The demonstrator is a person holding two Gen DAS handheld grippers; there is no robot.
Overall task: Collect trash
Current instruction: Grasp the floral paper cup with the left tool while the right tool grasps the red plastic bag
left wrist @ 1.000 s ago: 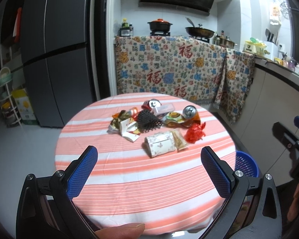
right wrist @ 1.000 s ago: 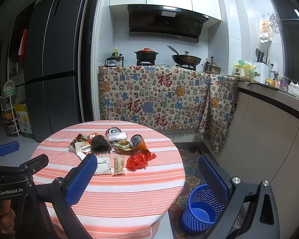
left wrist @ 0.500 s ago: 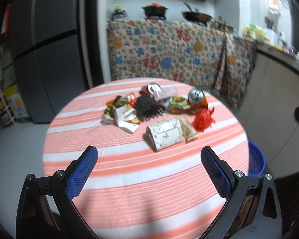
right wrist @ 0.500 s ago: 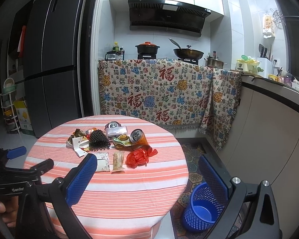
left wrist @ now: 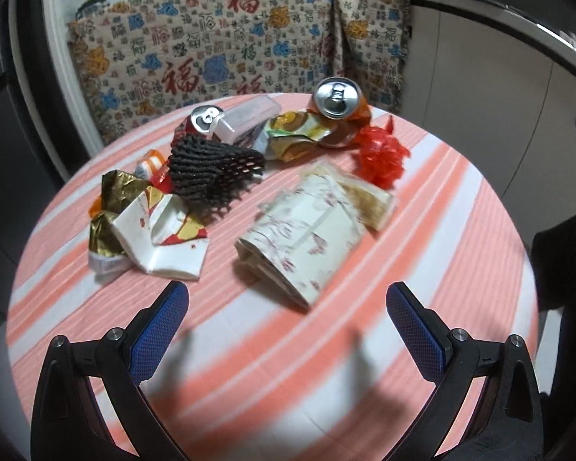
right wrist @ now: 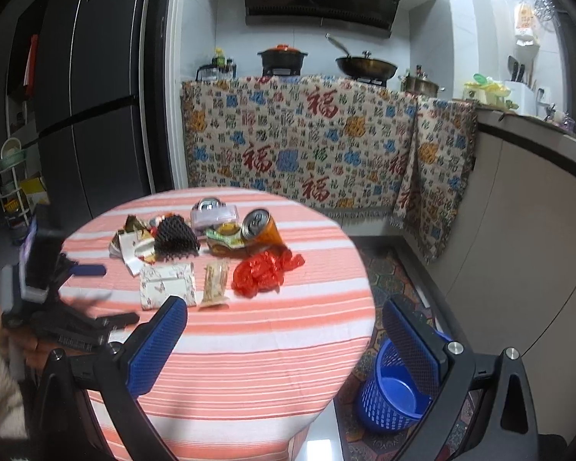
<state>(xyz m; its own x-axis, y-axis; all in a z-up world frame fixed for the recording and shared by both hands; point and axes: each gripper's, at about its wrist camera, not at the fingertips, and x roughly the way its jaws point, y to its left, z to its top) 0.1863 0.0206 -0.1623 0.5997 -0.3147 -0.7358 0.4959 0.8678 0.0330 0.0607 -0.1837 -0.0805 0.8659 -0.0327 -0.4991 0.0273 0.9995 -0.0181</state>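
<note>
Trash lies on a round striped table: a white floral paper bag, a black foam net, a red plastic wrapper, an orange can, a red can, gold and white wrappers. My left gripper is open, low over the table, just short of the floral bag. My right gripper is open and empty, back from the table's right edge; it sees the floral bag, the red wrapper and a blue waste basket on the floor.
A snack packet lies beside the floral bag. A cloth-covered counter with pots stands behind the table. A dark fridge is at the left and cabinets at the right.
My left gripper has moved forward and down over the table toward the floral bag. The right gripper has barely shifted. Both stay open.
</note>
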